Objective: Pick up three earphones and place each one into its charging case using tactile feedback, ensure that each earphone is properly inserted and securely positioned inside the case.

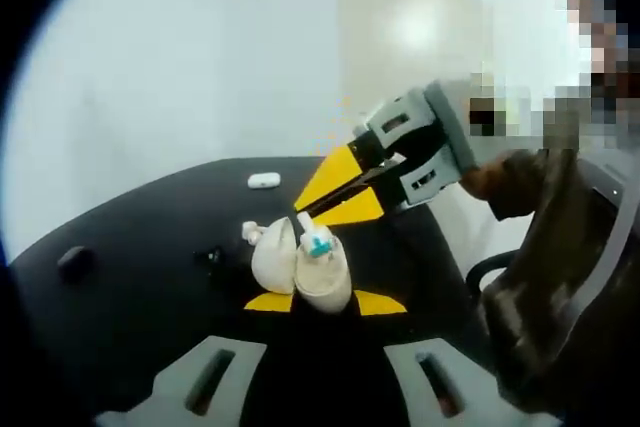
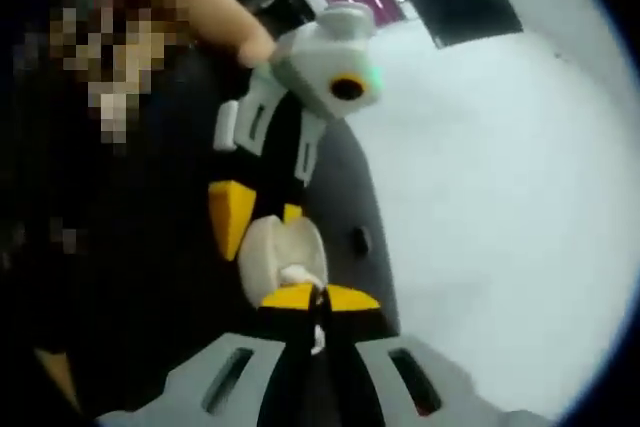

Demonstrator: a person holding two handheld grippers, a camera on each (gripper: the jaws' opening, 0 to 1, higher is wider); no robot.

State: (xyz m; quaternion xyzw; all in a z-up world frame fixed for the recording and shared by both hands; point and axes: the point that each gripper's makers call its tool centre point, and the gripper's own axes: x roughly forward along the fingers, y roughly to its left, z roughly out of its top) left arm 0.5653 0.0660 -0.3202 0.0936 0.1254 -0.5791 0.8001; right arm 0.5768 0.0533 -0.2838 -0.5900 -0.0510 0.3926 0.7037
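Note:
An open cream charging case is held upright over the black table, with my left gripper shut on its lower part. My right gripper comes in from the right, shut on a white earphone with a teal tip that sits at the case's open top. In the right gripper view, my right gripper pinches the white earphone just above the case, and the left gripper holds the case from the far side.
Another white earphone lies at the table's far side. A small white piece sits beside the case. Dark small objects rest at the left and near the case. A person's arm is at the right.

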